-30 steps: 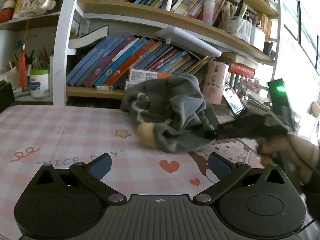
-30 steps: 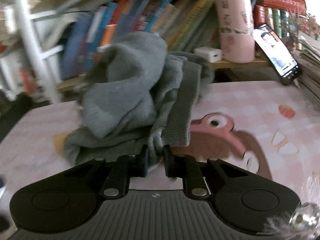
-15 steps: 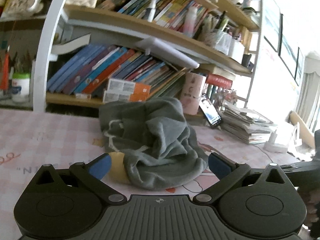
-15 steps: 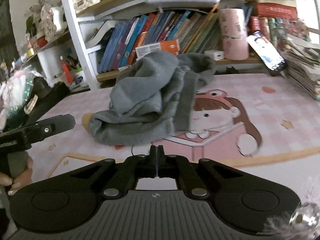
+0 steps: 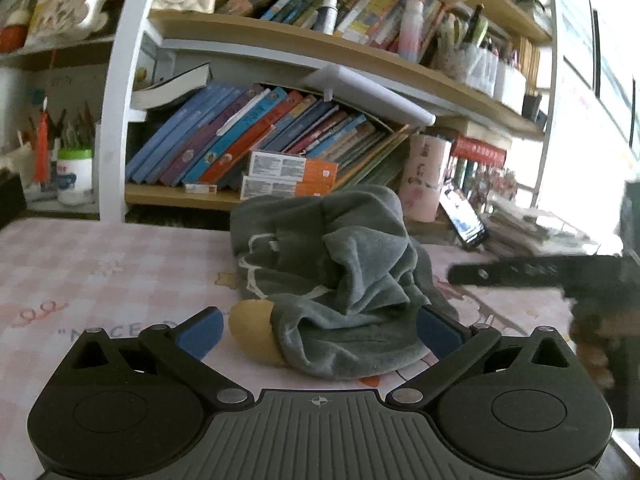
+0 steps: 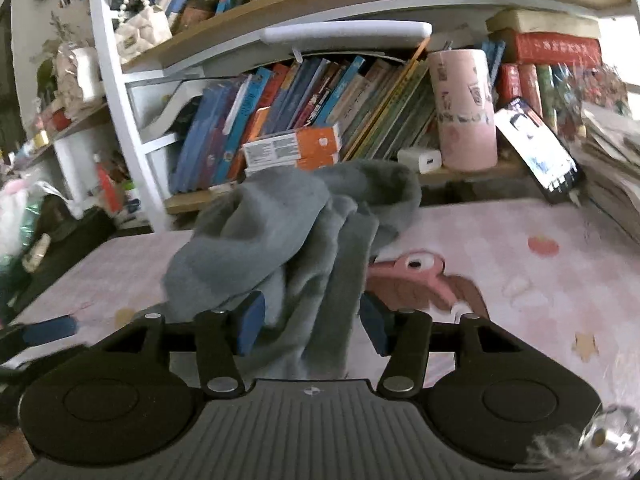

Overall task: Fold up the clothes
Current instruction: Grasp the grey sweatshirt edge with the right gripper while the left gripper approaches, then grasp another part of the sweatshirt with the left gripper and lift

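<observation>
— Left side first: what's there?
— My left gripper [image 5: 318, 330] is spread wide, gripping nothing; the crumpled grey garment [image 5: 340, 280] lies on the pink tablecloth [image 5: 100, 272] between its fingers.
— And right?
— My right gripper [image 6: 308, 326] is half open, its pads either side of a hanging fold, not pinching.
</observation>
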`<action>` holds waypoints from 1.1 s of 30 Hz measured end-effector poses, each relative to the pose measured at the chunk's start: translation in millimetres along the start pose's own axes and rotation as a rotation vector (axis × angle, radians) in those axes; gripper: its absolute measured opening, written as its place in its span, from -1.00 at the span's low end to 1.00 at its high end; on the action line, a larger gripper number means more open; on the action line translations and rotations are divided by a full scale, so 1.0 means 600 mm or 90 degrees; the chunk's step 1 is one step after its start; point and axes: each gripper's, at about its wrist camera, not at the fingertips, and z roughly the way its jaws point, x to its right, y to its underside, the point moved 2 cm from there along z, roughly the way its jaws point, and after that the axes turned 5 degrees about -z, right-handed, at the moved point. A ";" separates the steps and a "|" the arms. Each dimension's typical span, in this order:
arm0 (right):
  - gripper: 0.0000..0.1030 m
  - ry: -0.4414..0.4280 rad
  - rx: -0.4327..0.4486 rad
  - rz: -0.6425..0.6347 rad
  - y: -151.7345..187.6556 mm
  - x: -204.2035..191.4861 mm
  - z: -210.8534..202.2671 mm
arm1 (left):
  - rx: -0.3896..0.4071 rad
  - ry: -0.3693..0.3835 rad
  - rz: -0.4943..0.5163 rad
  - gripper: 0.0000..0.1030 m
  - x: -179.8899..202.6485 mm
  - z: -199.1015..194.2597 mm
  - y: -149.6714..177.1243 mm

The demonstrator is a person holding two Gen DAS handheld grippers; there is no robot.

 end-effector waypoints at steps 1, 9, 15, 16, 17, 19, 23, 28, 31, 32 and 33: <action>-0.01 -0.003 -0.005 0.004 0.000 0.005 0.010 | -0.005 -0.005 0.012 1.00 0.008 0.010 -0.004; -0.37 -0.062 -0.093 0.023 0.032 0.030 0.052 | -0.034 -0.068 0.105 0.87 0.070 0.094 -0.027; -0.42 -0.069 -0.093 0.006 0.038 0.026 0.046 | -0.060 -0.113 0.090 -0.14 0.069 0.148 -0.032; -0.42 -0.067 -0.092 -0.002 0.039 0.023 0.045 | -0.057 -0.109 0.067 -0.46 0.057 0.145 -0.039; -0.43 -0.065 -0.091 -0.008 0.040 0.021 0.045 | -0.054 -0.106 0.043 -0.59 0.046 0.142 -0.045; -0.43 -0.067 -0.092 -0.003 0.041 0.025 0.045 | -0.048 -0.099 -0.004 -0.73 0.023 0.137 -0.058; -0.43 -0.069 -0.092 0.008 0.041 0.029 0.046 | 0.002 -0.180 -0.082 -0.90 -0.063 0.063 -0.073; -0.43 -0.073 -0.091 0.015 0.040 0.029 0.045 | 0.072 -0.296 -0.178 -0.90 -0.177 -0.042 -0.088; -0.43 -0.079 -0.091 0.026 0.040 0.031 0.044 | 0.083 -0.356 -0.229 -0.90 -0.238 -0.089 -0.078; -0.43 -0.081 -0.089 0.029 0.040 0.031 0.043 | 0.075 -0.376 -0.240 -0.84 -0.251 -0.098 -0.069; -0.44 -0.083 -0.086 0.031 0.039 0.032 0.042 | 0.065 -0.399 -0.251 -0.80 -0.262 -0.106 -0.061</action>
